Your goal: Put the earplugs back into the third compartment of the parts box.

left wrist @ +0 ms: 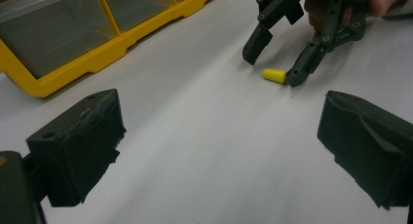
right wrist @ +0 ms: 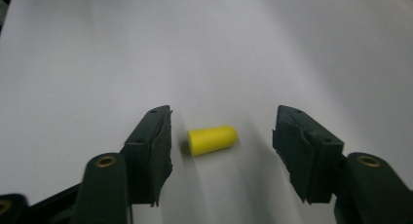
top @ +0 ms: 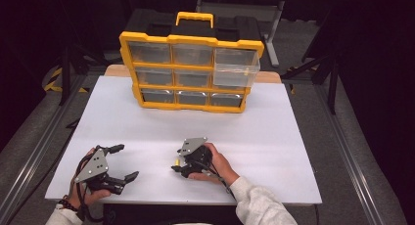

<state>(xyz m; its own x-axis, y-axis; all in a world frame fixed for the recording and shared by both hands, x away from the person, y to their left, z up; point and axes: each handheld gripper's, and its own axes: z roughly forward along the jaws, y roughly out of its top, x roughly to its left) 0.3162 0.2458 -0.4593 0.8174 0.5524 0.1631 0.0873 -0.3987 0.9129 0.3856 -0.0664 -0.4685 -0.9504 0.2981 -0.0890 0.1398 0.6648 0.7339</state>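
A small yellow foam earplug (top: 175,162) (right wrist: 213,140) lies on its side on the white board (top: 274,137). My right gripper (top: 177,165) (right wrist: 224,121) is open, tips down at the board, one jaw on each side of the earplug with gaps both ways. The left gripper view shows the earplug (left wrist: 274,75) close against one right fingertip (left wrist: 295,78). My left gripper (top: 126,162) (left wrist: 221,117) stands open and empty near the board's front left, pointing towards the right gripper (left wrist: 272,67).
A yellow organiser (top: 191,71) (left wrist: 48,78) with several clear drawers stands upright at the back of the board. Its top right drawer (top: 236,68) is pulled out. Bare board lies between it and the grippers. The floor beside the table is dark.
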